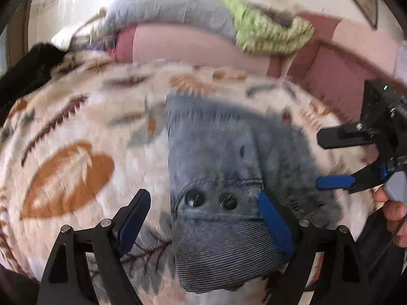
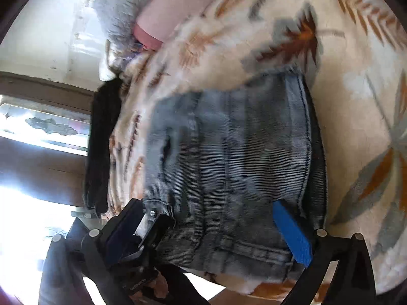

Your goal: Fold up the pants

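The grey-blue jeans lie folded into a compact bundle on a leaf-patterned blanket, with two dark buttons near my left gripper. My left gripper hovers over the bundle's near end, jaws wide open and not pressing the cloth. My right gripper is at the bundle's right side, open with nothing between its fingers, and a hand holds it. In the right wrist view the folded jeans fill the middle, and my right gripper is spread wide above their near edge. The left gripper's finger shows at the lower left.
A black garment lies at the blanket's left edge. Behind are pink cushions, a grey cloth and a green cloth. The patterned blanket extends right of the jeans. A bright window is on the left.
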### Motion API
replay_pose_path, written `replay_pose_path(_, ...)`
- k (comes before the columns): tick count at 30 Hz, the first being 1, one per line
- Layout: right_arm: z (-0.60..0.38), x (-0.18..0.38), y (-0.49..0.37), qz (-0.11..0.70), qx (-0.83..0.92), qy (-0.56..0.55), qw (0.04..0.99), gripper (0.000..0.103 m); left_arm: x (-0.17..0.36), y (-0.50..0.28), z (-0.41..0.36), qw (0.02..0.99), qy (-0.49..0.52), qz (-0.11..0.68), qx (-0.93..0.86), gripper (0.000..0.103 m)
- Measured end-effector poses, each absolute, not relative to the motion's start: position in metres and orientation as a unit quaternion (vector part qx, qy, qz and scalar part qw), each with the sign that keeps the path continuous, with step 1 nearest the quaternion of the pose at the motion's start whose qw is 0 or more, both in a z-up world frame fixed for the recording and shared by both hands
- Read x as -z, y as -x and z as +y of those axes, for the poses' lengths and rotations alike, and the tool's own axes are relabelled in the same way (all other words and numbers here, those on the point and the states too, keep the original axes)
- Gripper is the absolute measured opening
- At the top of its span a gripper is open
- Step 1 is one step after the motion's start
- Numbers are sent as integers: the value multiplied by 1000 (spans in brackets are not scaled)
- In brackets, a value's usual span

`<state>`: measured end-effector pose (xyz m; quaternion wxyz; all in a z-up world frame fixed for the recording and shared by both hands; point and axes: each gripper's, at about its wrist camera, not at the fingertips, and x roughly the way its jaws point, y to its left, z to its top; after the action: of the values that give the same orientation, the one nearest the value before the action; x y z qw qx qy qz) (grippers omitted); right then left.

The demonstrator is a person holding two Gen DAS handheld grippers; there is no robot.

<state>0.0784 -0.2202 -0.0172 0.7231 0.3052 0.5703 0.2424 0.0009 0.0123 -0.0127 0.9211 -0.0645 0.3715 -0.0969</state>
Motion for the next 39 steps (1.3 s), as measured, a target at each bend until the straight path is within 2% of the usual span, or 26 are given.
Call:
replay_pose_path(3,-217,15,-67,562,-255,-287,733,103,-2,9,21,937,74,330,82,88)
replay_pose_path(5,-214,43,-65,596,-238,-271,717,102,14,-3,18,917,67,384,89,88)
replay_pose_path(6,-217,39,-64,586,-238,-277,724,102,29,-11,14,897,58,429,90,89)
replay_pose_path(7,-216,31,-67,596,-231,-271,720,102,34,-11,20,893,89,431,91,89)
replay_pose_path(12,-203,-30,-93,570,-239,-203,760,102,3,-3,35,921,121,360,83,88)
replay_pose_path(14,-179,-54,-116,565,-249,-141,774,102,12,-13,34,904,134,394,102,88)
replay_pose_path(17,-140,-63,-147,581,-262,-59,768,102,37,-24,30,861,172,460,129,88)
replay_pose_path(21,-66,-38,-203,619,-237,66,746,102,30,-23,26,871,163,444,132,88)
replay_pose_path(27,-20,11,-242,673,-205,111,702,101,35,-28,26,859,170,460,144,88)
replay_pose_path(28,-16,22,-245,687,-197,118,690,95,36,-30,25,859,170,462,144,88)
replay_pose_path(29,-15,29,-246,696,-197,118,680,50,37,-30,24,858,169,462,144,88)
replay_pose_path(30,-15,34,-246,708,-197,112,669,31,37,-30,24,860,164,462,144,88)
replay_pose_path(37,-47,18,-244,665,-164,52,726,31,36,-29,16,863,146,460,147,88)
replay_pose_path(39,-53,12,-242,652,-165,37,739,41,36,-27,12,866,139,458,147,88)
